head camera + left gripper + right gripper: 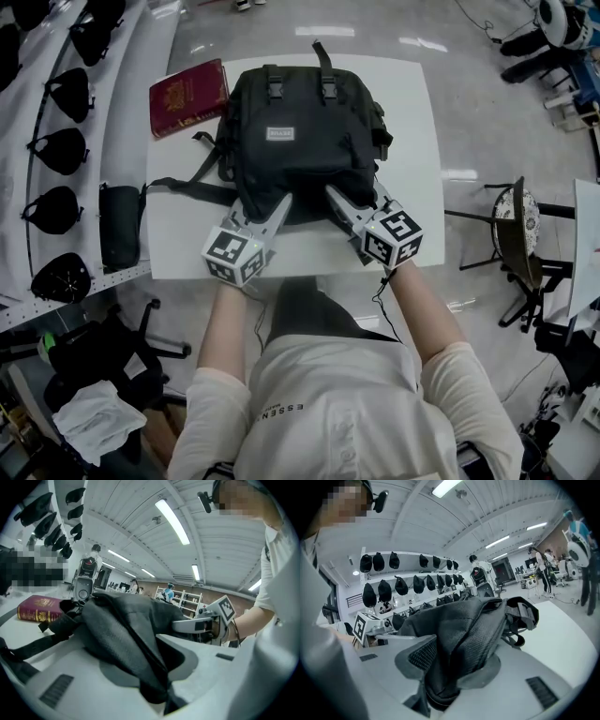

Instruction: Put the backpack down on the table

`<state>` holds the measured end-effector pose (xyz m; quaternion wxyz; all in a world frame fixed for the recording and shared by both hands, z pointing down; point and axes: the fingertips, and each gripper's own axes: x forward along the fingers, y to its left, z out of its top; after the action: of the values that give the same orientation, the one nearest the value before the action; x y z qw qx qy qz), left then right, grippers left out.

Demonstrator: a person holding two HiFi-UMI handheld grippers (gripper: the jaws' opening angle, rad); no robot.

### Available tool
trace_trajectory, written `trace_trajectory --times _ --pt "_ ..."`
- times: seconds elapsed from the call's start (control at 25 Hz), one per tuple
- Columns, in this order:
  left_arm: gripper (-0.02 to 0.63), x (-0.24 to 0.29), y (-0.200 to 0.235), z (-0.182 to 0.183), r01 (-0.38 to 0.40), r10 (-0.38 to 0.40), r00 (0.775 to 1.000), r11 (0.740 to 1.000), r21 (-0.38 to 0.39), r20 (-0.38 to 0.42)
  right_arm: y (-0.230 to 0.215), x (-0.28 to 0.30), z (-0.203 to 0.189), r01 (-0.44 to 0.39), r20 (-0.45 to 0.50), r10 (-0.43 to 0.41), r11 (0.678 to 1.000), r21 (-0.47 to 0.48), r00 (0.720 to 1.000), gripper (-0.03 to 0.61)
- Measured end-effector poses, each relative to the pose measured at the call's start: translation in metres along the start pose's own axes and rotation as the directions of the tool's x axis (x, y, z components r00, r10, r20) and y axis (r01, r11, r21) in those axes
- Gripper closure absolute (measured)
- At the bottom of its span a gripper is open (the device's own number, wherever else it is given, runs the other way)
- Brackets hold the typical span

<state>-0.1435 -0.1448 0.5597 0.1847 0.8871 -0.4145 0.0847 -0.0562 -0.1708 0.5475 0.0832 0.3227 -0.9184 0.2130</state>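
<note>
- Backpack (pixel 300 131), black, lies flat on the white table (pixel 412 112), filling its middle. Its top handle points to the table's far edge and its bottom edge faces the person at the near edge.
- Left gripper (pixel 279 204) reaches in over the table's near edge and meets the backpack's bottom left corner. Its fingers are narrow, pinching a fold of the black fabric.
- Right gripper (pixel 334 195) reaches in over the same near edge and meets the bottom right corner. Its fingers stand wider apart, and a thick fold of fabric sits between them, looking slack rather than pinched.
- Both grippers slant slightly down toward the tabletop, their marker cubes hanging over the near edge.
- Strap (pixel 187 186) trails from the backpack across the table toward its left edge.
- Red book (pixel 187 97) lies at the table's far left corner, partly over the edge, just beside the backpack.
- Black pouch (pixel 120 225) lies just off the table's left edge, on the shelf alongside.
- Dark caps (pixel 61 150) line the shelves left of the table.
- Chair (pixel 516 234) stands well apart from the table's right edge.
</note>
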Motion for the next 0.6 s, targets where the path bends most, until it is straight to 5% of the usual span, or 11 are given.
trace_trajectory --times 0.6 --pt "0.514 -0.003 -0.01 -0.044 -0.028 0.024 0.999 0.994 0.106 0.039 -0.004 -0.01 -0.059 0.027 -0.062 -0.03 0.998 -0.057 0.998 0.413"
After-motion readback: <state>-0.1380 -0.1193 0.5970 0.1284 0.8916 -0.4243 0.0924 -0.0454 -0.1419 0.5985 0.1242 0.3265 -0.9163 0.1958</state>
